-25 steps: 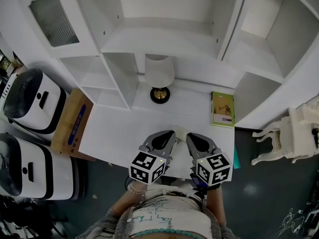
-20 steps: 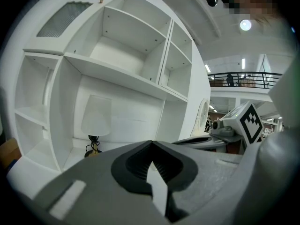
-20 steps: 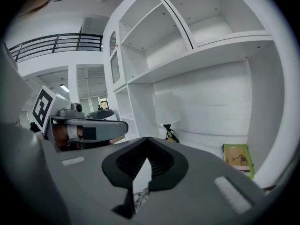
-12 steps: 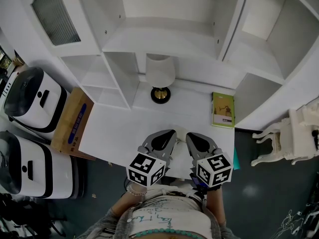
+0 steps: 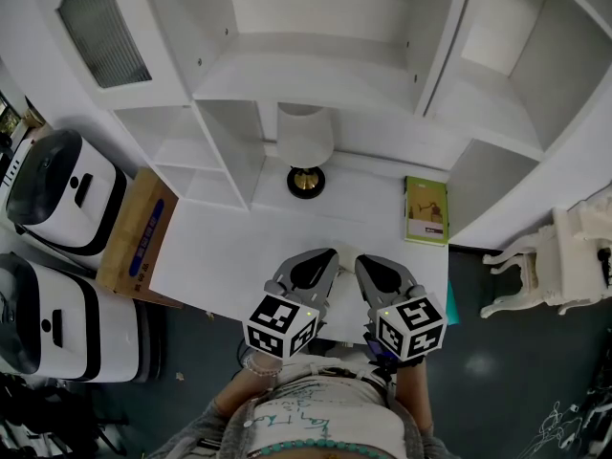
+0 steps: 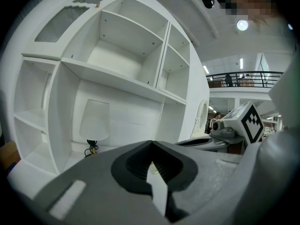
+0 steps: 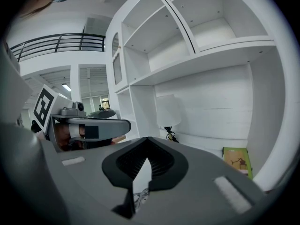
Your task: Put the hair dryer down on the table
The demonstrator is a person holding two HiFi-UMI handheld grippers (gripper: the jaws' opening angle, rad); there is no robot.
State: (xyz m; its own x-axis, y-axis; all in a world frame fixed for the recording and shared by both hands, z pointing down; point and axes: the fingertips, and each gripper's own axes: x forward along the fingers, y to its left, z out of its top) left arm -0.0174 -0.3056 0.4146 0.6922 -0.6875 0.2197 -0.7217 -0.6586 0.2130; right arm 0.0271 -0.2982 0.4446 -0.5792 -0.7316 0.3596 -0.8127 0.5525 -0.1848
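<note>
**Head view.** The left gripper [image 5: 328, 256] and the right gripper [image 5: 363, 261] hang side by side at the front edge of the table [image 5: 220, 247]. They are on the person's side of the lamp [image 5: 305, 142] and well apart from it. A pale shape shows between their tips. We take it for the hair dryer [image 5: 346, 252], low over or on the table, but we cannot confirm this. A green book [image 5: 426, 210] lies to the right of the lamp, away from both tools.

**Left gripper view.** The jaws meet at their tips with nothing clamped. Only a white sliver shows through the gap behind them. The lamp [image 6: 93, 121] stands ahead, to the left.

**Right gripper view.** The jaws likewise touch at the tips. A bit of cord [image 7: 140, 197] shows below the gap. We judge it to be the dryer's, which would put the dryer just under this tool. We judge this low, near-edge position suits a set-down away from the lamp [image 7: 168, 110].
</note>
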